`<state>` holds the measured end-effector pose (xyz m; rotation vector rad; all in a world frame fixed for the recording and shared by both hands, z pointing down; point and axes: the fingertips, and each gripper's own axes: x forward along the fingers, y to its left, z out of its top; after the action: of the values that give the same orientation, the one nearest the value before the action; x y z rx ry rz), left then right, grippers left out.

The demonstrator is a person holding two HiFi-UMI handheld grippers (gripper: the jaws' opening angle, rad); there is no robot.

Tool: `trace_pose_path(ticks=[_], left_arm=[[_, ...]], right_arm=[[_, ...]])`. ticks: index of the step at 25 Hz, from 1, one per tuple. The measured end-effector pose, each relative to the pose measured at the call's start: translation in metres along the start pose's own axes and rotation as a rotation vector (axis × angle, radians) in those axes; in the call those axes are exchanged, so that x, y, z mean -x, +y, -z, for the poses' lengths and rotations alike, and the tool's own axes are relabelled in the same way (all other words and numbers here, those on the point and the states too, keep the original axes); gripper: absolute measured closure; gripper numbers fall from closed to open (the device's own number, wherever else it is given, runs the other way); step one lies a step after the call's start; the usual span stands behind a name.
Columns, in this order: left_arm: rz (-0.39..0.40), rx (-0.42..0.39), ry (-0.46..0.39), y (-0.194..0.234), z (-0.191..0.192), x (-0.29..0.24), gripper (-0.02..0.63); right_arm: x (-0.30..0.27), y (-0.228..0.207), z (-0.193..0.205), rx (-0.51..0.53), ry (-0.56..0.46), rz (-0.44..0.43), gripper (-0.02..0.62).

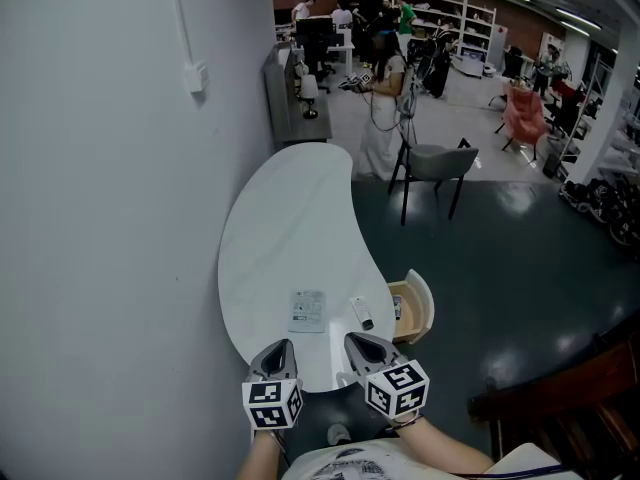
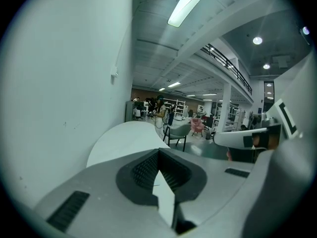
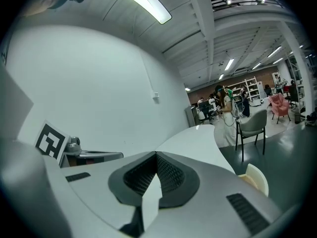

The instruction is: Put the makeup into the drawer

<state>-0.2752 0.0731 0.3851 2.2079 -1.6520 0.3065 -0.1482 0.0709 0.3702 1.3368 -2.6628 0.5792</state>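
A small white makeup tube lies on the white curved table near its front right edge. Left of it lies a flat pale packet. The open drawer juts out from the table's right side; its rounded front also shows in the right gripper view. My left gripper hovers at the table's front edge, just short of the packet, shut with nothing in it. My right gripper sits beside it, a little short of the tube, shut and empty too.
A white wall runs along the table's left side. A grey chair stands on the dark floor beyond the table's far end. People and shelves are far back in the hall.
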Motion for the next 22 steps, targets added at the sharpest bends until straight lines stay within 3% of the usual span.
trace_pose_path(ticks=[12,22], left_arm=[[0.043,0.008,0.012,-0.008,-0.001,-0.009,0.591],[0.023,0.017,0.007,0.000,0.003,-0.004,0.591]], right_arm=[[-0.001,-0.006,0.001,-0.007,0.004,0.016,0.575],[-0.004,0.004,0.000,0.012,0.017,-0.003,0.575]])
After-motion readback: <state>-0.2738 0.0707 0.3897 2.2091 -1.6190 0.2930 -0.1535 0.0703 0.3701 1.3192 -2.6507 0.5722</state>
